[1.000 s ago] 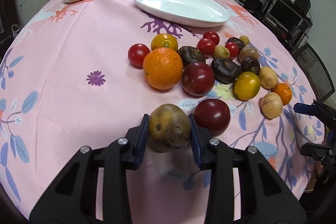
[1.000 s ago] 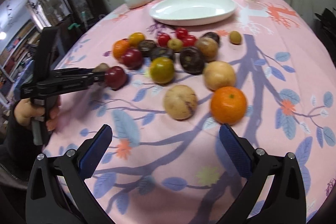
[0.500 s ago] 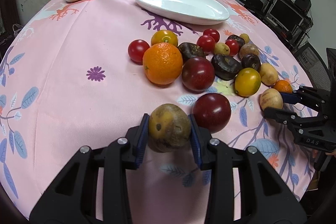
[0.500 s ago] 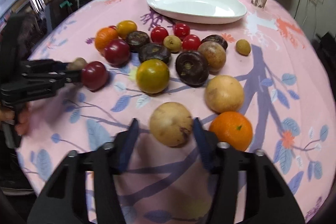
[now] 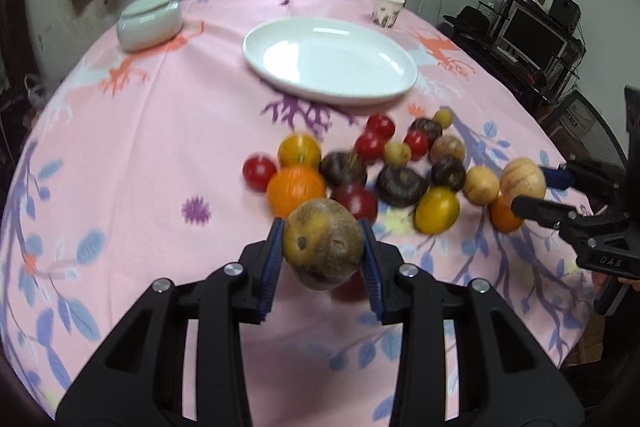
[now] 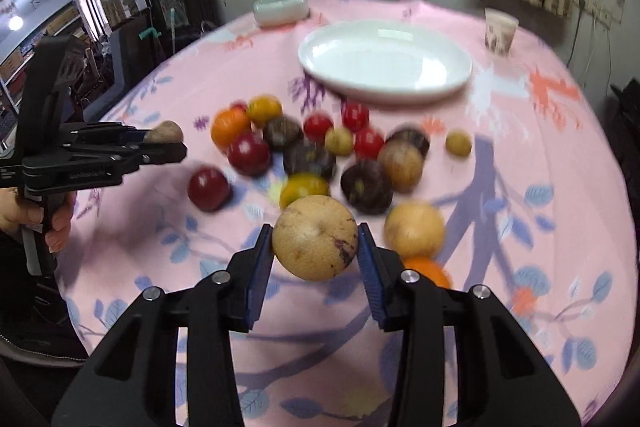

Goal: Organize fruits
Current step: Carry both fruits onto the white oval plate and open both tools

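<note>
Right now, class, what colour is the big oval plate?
White plate, clearest in the left wrist view.

The left gripper point(image 5: 323, 253) clamped a mottled brown-yellow fruit point(image 5: 323, 243) between its blue-padded fingers point(image 5: 270, 267), lifted above the pink floral surface point(image 5: 140, 155). Beyond it lay a cluster of fruits point(image 5: 384, 167), an orange point(image 5: 295, 187) nearest, with an empty white oval plate point(image 5: 330, 61) farther back. At right, the right gripper point(image 5: 532, 193) held a pale striped fruit point(image 5: 523, 179).
</note>
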The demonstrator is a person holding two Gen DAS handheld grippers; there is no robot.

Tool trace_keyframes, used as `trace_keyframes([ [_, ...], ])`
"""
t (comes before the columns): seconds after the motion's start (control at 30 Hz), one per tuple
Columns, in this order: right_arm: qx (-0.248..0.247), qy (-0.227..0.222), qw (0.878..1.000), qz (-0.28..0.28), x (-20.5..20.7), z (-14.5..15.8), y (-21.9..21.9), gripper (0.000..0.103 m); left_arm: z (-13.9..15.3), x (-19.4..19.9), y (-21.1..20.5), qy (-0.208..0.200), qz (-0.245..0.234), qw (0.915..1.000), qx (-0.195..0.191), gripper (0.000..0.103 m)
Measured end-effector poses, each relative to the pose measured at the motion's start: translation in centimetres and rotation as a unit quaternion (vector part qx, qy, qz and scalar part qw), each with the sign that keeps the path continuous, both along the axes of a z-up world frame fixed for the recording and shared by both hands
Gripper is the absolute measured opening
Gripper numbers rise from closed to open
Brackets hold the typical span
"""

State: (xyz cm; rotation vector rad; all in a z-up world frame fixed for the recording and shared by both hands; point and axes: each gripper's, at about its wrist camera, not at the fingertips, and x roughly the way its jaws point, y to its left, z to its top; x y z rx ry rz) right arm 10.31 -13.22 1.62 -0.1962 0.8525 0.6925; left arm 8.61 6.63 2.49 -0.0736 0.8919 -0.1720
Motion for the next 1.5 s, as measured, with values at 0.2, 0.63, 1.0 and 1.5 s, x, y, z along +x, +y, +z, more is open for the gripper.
trace_keyframes([
  [0.2,-0.030,-0.081,0.996,0.024,5.1,3.6,2.4,0.042,1.3,8.5,-1.7,0.009,0.007,0.9999,-0.006,0.037],
  [0.63,-0.099,-0.021,0.995,-0.003,27.3,-1.7,7.0,0.042,-2.3,27.7,-0.5,0.060,0.067,0.9955,0.029,0.037],
  [1.0,-0.088,0.001,0.996,-0.023,33.1,-4.9,7.6,0.042,-5.1,31.5,0.5,0.077,0.089,0.9921,0.042,0.040],
  [1.5,-0.020,-0.011,0.999,-0.044,18.5,2.1,-2.7,0.062,2.3,12.1,0.4,-0.005,0.071,0.9951,0.069,0.096],
])
